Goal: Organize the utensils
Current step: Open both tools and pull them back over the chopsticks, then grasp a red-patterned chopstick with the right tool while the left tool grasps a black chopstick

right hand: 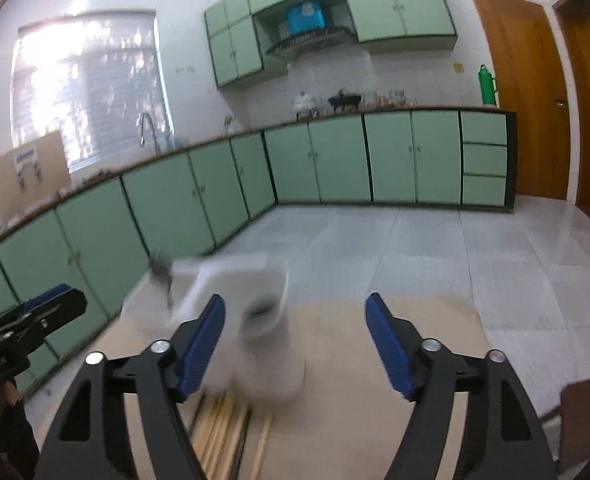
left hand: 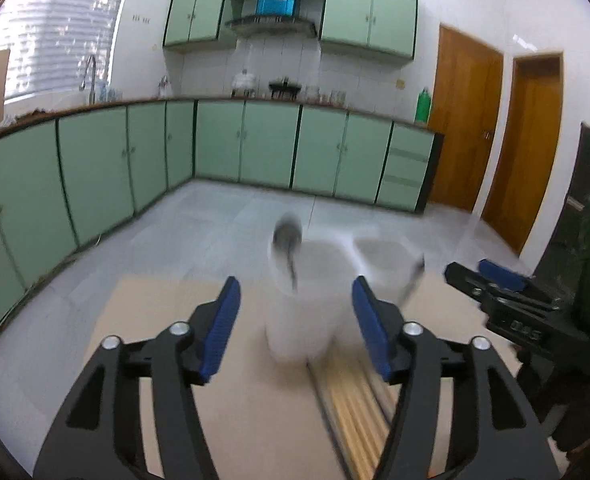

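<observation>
Utensils: one spoon (left hand: 289,248) standing in the left white cup (left hand: 301,304); a bundle of wooden chopsticks (left hand: 355,408) lying on the worktop (left hand: 247,412), near side.
Cups: two, side by side; the right cup (left hand: 383,264) is blurred.
Left tongs (left hand: 295,320): parted, gripping nothing.
Right tongs (right hand: 295,336): spread wide, empty.
Right view only: brown chair corner (right hand: 583,400).

Tan table (left hand: 167,360) bearing two blurred white cups (left hand: 303,320), wooden chopsticks (left hand: 355,408) lying just before them.
</observation>
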`<state>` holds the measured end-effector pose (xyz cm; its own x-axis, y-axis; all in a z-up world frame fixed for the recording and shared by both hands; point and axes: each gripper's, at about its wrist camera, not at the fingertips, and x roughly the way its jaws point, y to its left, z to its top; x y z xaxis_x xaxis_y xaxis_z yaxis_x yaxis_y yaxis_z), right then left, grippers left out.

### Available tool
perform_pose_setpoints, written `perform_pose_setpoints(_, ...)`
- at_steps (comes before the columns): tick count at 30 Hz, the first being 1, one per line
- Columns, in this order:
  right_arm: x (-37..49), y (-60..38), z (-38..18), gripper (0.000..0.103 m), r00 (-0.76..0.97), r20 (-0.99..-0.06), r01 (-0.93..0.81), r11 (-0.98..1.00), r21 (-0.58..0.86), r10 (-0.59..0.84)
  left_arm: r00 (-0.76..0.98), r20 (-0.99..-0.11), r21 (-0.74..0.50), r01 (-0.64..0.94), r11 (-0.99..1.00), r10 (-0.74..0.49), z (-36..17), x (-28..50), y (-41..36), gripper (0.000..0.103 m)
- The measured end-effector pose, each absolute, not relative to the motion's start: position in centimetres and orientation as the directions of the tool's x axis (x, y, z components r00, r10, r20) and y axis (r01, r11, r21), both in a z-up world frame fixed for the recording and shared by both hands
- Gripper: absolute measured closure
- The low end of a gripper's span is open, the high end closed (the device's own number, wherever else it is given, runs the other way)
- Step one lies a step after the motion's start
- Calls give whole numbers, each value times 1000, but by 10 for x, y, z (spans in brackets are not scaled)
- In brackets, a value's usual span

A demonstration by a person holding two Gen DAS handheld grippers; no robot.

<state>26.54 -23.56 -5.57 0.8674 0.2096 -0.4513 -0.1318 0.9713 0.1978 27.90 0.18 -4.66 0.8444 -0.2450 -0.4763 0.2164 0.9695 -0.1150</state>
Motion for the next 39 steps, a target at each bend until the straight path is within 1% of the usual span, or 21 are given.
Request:
perform_pose_setpoints(2, 236, -233, -68, 19, 837, -501, -141, 971, 191, 220, 818, -518, -120, 221, 968, -251, -59, 262, 4, 39)
perform_pose_setpoints(5, 204, -228, -86, 16, 797, -564, -132, 974, 184, 215, 768, -595, -114, 213, 970, -238, -82, 238, 7, 30)
perform_pose_setpoints(6, 196, -228, -91, 14, 787, -578, -130, 974, 184, 214, 749, -621, -115, 204, 972, -231, -90, 230, 9, 25)
perform_pose_setpoints(7, 184, -227, -98, 12, 771, -603, -123, 977, 175, 205, 732, -642, -120, 198, 973, -229, -98, 223, 12, 22)
perform_pose_setpoints(10, 158, -220, -113, 10, 735, -651, -123, 982, 146, 189, 685, -694, -118, 195, 974, -222, -118, 204, 15, 18)
perform_pose_setpoints(13, 134, -211, -127, 8, 699, -692, -139, 983, 116, 180, 646, -733, -107, 201, 974, -213, -135, 190, 18, 17)
perform_pose_setpoints(17, 114, -209, -135, 8, 678, -714, -138, 984, 112, 176, 609, -767, -107, 192, 976, -203, -149, 177, 26, 16)
perform_pose_setpoints(20, 108, -207, -137, 11, 669, -723, -133, 985, 108, 170, 596, -780, -98, 188, 977, -193, -158, 169, 25, 16)
perform_pose_setpoints(21, 107, -206, -138, 14, 667, -726, -136, 985, 106, 170, 591, -784, -96, 185, 978, -189, -160, 167, 27, 16)
perform_pose_setpoints(23, 107, -202, -141, 17, 656, -739, -139, 987, 83, 155, 585, -789, -102, 178, 979, -189, -163, 163, 26, 15)
perform_pose_setpoints(25, 107, -199, -142, 27, 647, -747, -148, 986, 73, 152, 591, -788, -83, 177, 981, -174, -162, 162, 21, 15)
perform_pose_setpoints(29, 104, -195, -147, 33, 624, -767, -166, 984, 58, 150, 592, -790, -69, 174, 982, -161, -162, 159, 17, 14)
perform_pose_setpoints(31, 104, -194, -148, 38, 624, -772, -156, 987, 30, 122, 594, -790, -57, 174, 983, -151, -162, 159, 16, 14)
perform_pose_setpoints(34, 104, -202, -146, 39, 632, -768, -112, 993, 35, 98, 595, -790, -56, 170, 984, -148, -162, 156, 16, 14)
perform_pose_setpoints(36, 104, -206, -145, 41, 635, -765, -106, 993, 55, 111, 597, -789, -57, 165, 985, -146, -161, 156, 16, 14)
perform_pose_setpoints(38, 104, -204, -145, 45, 633, -764, -121, 991, 59, 123, 597, -789, -57, 165, 985, -146, -161, 156, 15, 14)
perform_pose_setpoints(39, 104, -202, -145, 49, 631, -765, -133, 990, 57, 128, 598, -788, -59, 169, 984, -150, -161, 157, 14, 14)
